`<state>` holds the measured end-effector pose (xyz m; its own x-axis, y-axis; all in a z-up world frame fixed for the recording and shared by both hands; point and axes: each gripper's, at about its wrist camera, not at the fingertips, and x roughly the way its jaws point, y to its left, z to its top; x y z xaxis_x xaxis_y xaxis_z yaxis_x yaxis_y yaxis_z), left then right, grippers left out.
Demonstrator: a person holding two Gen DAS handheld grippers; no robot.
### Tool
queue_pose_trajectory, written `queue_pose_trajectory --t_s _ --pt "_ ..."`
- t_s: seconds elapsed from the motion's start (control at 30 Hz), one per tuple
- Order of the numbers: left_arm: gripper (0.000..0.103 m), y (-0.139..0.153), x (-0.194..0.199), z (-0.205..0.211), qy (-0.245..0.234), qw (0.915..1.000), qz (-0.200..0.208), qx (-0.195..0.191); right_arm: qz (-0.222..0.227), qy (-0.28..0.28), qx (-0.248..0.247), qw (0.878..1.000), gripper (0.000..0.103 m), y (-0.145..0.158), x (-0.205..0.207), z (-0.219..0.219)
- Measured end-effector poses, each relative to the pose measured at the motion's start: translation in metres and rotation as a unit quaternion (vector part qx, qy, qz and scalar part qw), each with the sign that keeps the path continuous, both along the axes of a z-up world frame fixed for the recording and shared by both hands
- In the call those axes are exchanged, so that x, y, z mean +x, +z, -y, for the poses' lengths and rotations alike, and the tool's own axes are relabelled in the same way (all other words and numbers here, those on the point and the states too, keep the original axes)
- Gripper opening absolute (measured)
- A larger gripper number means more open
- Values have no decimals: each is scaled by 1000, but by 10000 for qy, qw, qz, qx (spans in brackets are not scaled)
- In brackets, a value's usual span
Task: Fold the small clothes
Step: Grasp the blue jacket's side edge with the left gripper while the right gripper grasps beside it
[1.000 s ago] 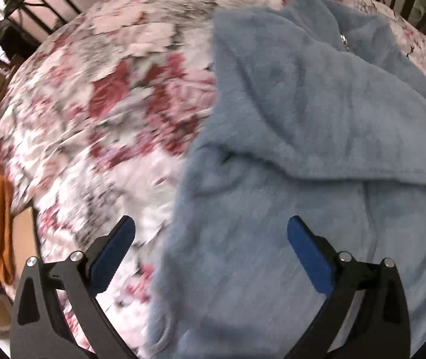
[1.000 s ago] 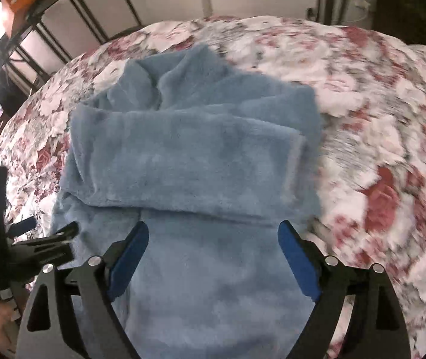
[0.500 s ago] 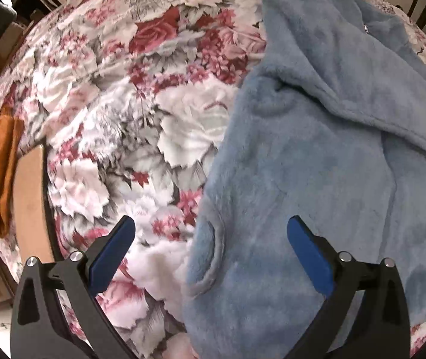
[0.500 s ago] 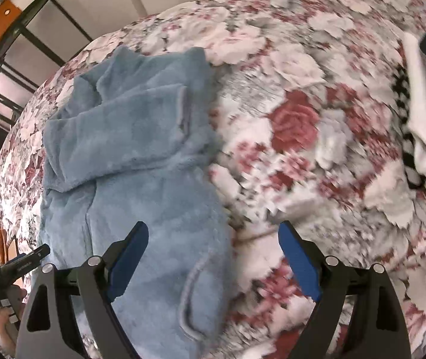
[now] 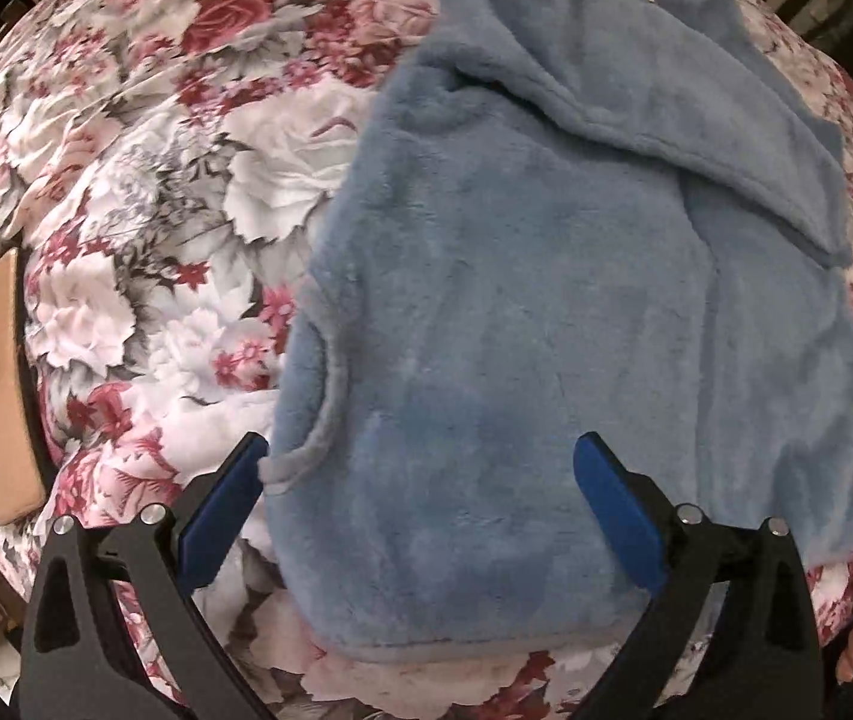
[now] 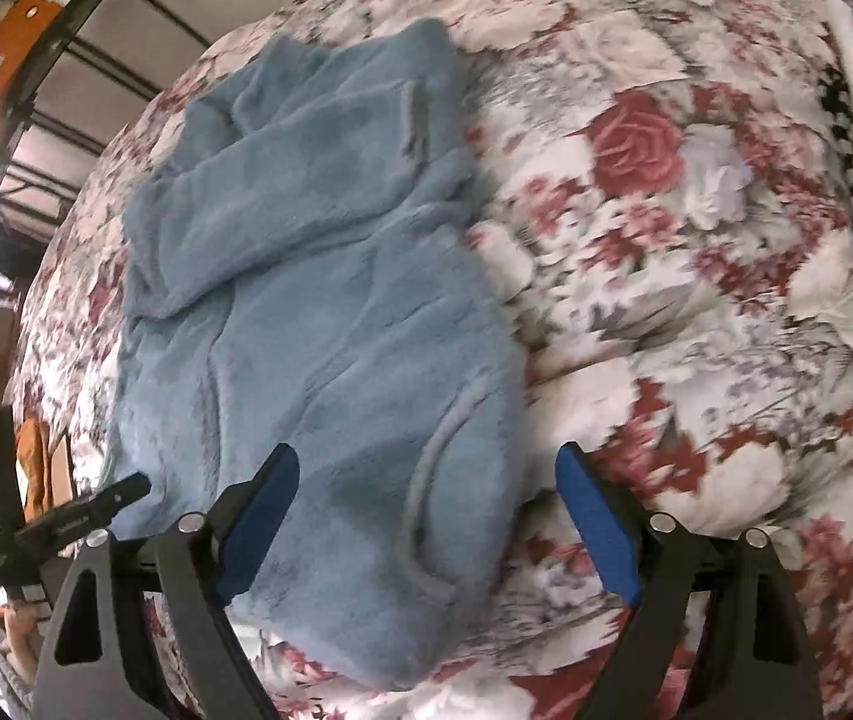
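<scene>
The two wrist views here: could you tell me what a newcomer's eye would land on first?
First, the fluffy blue garment, spread flat on the floral bedspread with its sleeves folded across the chest. Next, the open left tool and open right tool, each poised over a bottom corner of it; the right's jaws have just been closing, nothing pinched between them.

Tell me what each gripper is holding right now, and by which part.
Nothing. The left gripper and right gripper both stand open above the blue fleece garment; the right jaws have just been closing, not yet pinching it.
</scene>
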<state>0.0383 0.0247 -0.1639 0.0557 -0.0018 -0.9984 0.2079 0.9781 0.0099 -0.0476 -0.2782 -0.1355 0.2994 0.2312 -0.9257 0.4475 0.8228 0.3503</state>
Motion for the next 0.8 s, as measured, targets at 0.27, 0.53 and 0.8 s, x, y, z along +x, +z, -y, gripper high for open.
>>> queue_pose_trajectory --t_s 0.27,0.53,0.8 --pt "65 9 -5 6 -202 9997 87 -47 2 6 239 9997 59 -1 -17 -21" --pt "60 19 -19 -26 112 9999 -109 -50 100 -236 711 9971 49 0 -29 -24" --pt "66 11 -28 -49 405 9987 -280 -145 96 -278 770 9966 30 -2 -30 -23"
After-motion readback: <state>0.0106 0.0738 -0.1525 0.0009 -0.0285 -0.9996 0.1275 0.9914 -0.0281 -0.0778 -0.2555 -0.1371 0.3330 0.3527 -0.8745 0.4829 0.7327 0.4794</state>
